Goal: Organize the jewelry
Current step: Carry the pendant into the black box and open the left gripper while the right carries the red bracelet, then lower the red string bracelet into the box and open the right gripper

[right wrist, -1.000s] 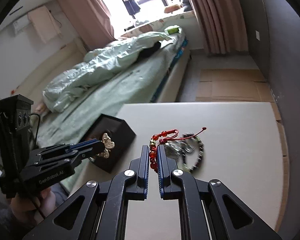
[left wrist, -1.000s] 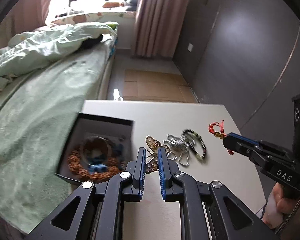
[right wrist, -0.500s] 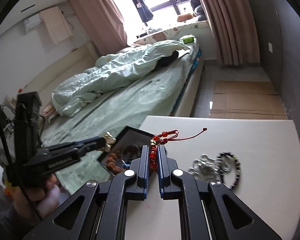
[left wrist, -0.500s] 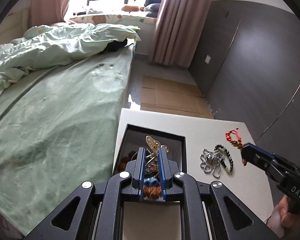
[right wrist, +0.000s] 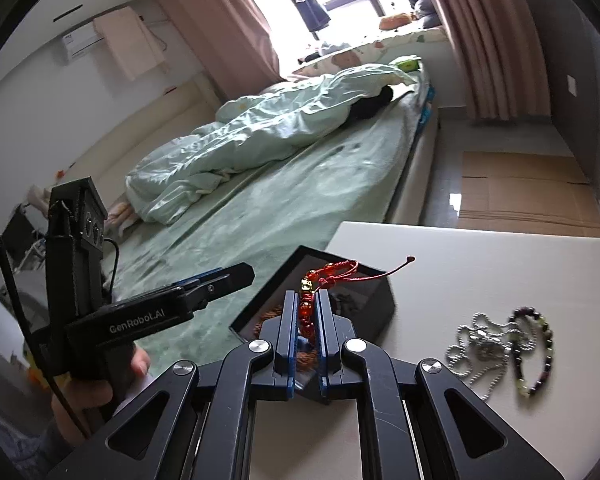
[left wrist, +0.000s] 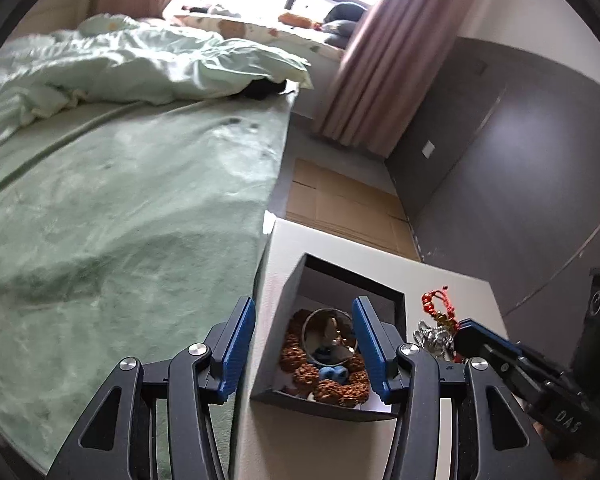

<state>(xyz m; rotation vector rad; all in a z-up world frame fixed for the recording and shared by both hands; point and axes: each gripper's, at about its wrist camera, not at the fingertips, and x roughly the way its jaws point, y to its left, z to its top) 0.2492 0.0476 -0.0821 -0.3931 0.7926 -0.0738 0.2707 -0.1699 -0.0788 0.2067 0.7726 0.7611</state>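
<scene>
Closest in the right wrist view: right gripper [right wrist: 309,312] squeezed tight on the red bracelet [right wrist: 320,280], red beads pinched between the blue pads, gold bead and loose cord sticking out past the tips. Hanging just over the near edge of the black box [right wrist: 374,304].

In the left wrist view: left gripper [left wrist: 304,340] wide apart with nothing in it, held right above the black box [left wrist: 352,292]. Down inside the box: a ring of brown beads [left wrist: 324,384], a thin metal bangle [left wrist: 328,334] and some small blue bits (hard to tell just what).

A bit farther on the white table [right wrist: 480,264], still waiting: a silver chain [right wrist: 476,344] and a dark bead bracelet [right wrist: 540,348], touching each other, well apart from the box.

Farther back: green bed [right wrist: 300,184], pink curtain [right wrist: 496,40], bright window.

What could go wrong:
- Letting go too soon, so the red bracelet lands on the box wall and slips onto the table.
- Loose cord catching on a pad, so the bracelet comes back up with the gripper.
- Both grippers crowding over one small box and bumping (very little room there).
- A knock pushing the box toward the table edge by the bed, since the box sits close to it.
</scene>
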